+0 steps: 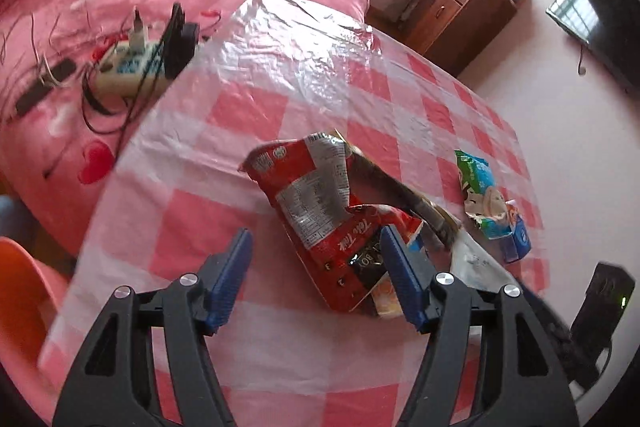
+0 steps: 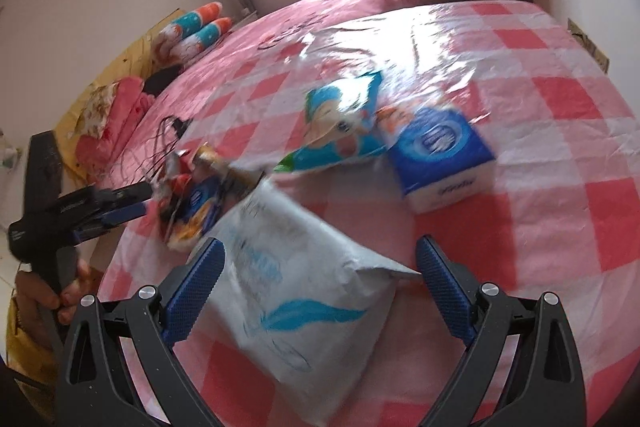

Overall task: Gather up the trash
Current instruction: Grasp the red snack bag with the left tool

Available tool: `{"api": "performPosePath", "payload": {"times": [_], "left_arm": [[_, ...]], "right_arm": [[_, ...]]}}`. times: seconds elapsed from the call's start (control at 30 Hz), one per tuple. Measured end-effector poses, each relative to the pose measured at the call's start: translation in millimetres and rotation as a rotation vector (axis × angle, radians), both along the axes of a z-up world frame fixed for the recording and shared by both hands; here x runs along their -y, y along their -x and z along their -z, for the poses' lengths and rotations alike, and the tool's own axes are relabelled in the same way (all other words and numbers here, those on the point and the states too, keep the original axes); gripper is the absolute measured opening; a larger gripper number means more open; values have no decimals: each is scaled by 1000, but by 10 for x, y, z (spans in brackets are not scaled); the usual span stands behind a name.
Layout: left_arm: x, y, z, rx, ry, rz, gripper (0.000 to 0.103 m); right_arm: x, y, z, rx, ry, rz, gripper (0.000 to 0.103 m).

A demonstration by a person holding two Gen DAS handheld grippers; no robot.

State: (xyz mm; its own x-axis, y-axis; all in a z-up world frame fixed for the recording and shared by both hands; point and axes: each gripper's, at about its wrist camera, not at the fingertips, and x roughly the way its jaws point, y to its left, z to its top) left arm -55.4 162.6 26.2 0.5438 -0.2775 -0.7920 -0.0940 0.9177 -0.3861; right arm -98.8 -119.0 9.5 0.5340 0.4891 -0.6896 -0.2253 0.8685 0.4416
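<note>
both views are motion-blurred, so print on the wrappers is mostly unreadable. the left gripper (image 1: 316,259) stands partly open over the red snack wrapper (image 1: 320,211), whose crumpled end lies between the pads without being pinched. the right gripper (image 2: 320,275) is spread wide above a white mailer bag (image 2: 296,291). a blue-green wrapper (image 2: 340,123) and a blue tissue pack (image 2: 440,155) lie further back on the checked tablecloth (image 2: 540,187).

Red snack wrapper (image 1: 320,211) on pink-and-white checked tablecloth (image 1: 248,115); beside it, blue-green packet (image 1: 480,195), blue tissue pack (image 2: 440,147), white mailer (image 2: 304,291).
</note>
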Motion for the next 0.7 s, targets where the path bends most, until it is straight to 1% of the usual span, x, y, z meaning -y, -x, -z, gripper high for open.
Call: {"api": "performPosePath", "payload": {"times": [0.1,0.2,0.27,0.37,0.4,0.5,0.6,0.7], "left_arm": [[33,-83,61,5,47,-10,68],[79,-201,129,-6,38,-18,69],[91,-250,135,9,34,-23,72],[119,-323,134,21,12,-29,72],[131,-344,133,22,3,-34,72],[157,-403,125,18,-9,-47,74],[152,-452,120,25,-6,-51,79],[114,-477,129,35,24,-61,82]], "right_arm": [[-171,190,-4,-1,-4,-57,95],[-339,373,-12,4,14,-111,95],[-434,480,-40,16,20,-144,95],[-515,561,-151,74,95,-104,95],[-527,561,-176,81,105,-93,95],[-540,504,-222,82,130,-51,95],[-619,427,-184,66,151,-39,95],[-718,381,-134,66,187,-49,95]]}}
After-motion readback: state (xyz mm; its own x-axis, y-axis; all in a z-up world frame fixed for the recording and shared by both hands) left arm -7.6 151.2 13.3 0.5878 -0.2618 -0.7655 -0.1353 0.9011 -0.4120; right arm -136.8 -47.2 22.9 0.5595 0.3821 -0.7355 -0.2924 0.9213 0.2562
